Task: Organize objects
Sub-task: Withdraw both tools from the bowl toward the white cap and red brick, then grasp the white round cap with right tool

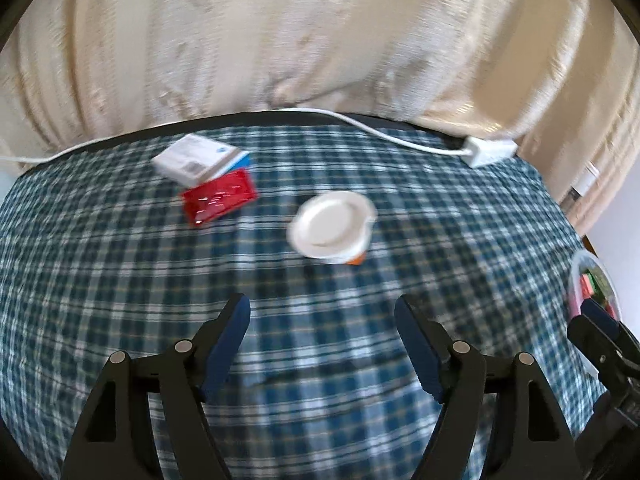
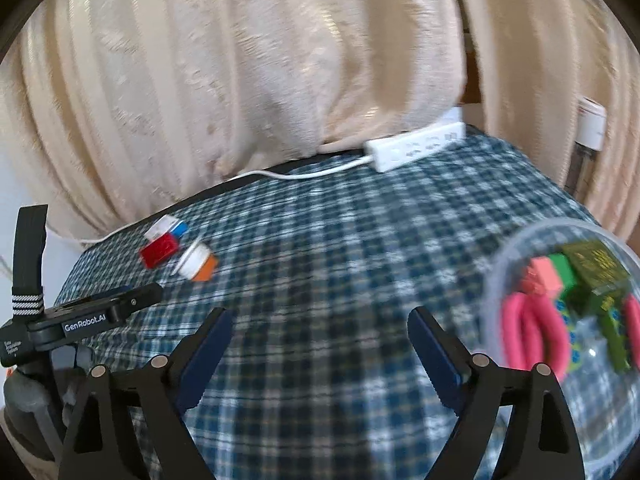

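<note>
left gripper angled down, fingers apart | right gripper likewise

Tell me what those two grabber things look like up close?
Both the left gripper and the right gripper have black plastic frames shaped like triangles, with round silver pins at the joints. Their fingers wear dark blue pads with toothed edges. The left one's side reads "GenRobot.AI" in white, beside a black-and-white striped strap.

Woven checked tablecloth — glossy red packet, clear plastic bowl.
</note>
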A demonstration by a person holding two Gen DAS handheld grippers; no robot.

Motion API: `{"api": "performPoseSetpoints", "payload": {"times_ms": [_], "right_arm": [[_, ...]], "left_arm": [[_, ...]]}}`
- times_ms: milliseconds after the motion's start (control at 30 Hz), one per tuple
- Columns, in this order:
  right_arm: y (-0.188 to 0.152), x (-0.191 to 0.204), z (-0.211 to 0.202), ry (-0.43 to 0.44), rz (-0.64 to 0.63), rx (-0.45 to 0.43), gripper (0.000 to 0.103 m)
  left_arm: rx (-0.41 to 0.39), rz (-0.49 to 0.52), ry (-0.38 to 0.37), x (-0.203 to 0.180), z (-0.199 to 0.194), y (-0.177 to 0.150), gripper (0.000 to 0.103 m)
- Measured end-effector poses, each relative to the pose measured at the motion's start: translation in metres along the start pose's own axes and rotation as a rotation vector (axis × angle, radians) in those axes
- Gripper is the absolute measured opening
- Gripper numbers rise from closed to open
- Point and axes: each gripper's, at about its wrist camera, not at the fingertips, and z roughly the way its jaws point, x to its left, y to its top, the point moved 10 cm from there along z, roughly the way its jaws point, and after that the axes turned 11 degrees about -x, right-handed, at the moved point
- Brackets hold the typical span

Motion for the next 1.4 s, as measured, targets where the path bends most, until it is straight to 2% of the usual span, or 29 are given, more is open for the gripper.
{"api": "performPoseSetpoints", "payload": {"times_ms": [267,467,633,1167,1400], "right_arm": [[0.001,0.057,0.032,0.076,-0.077,0.022,0.092],[0.0,0.091,0.061,0.102,-0.119,0.048,0.092],[-0.001,0.117,0.087,0.122,-0.156,0.065,0.092],[-0.003,0.155,0.15,0.101,-0.249,0.126,0.092],[-0.008,0.156,0.169,0.041,-0.315,0.143,0.092]], "left_arm": [[0.0,-0.079,0.078,0.05,0.002,0.002,0.076],[-0.015,-0.114,0.161,0.085,0.003,0.002,0.076],[-0.018,-0.151,0.184,0.103,0.002,0.003,0.076],[0.007,-0.206,0.244,0.133,0.01,-0.004,0.076],[0.019,-0.204,0.242,0.132,0.013,-0.006,0.076]]}}
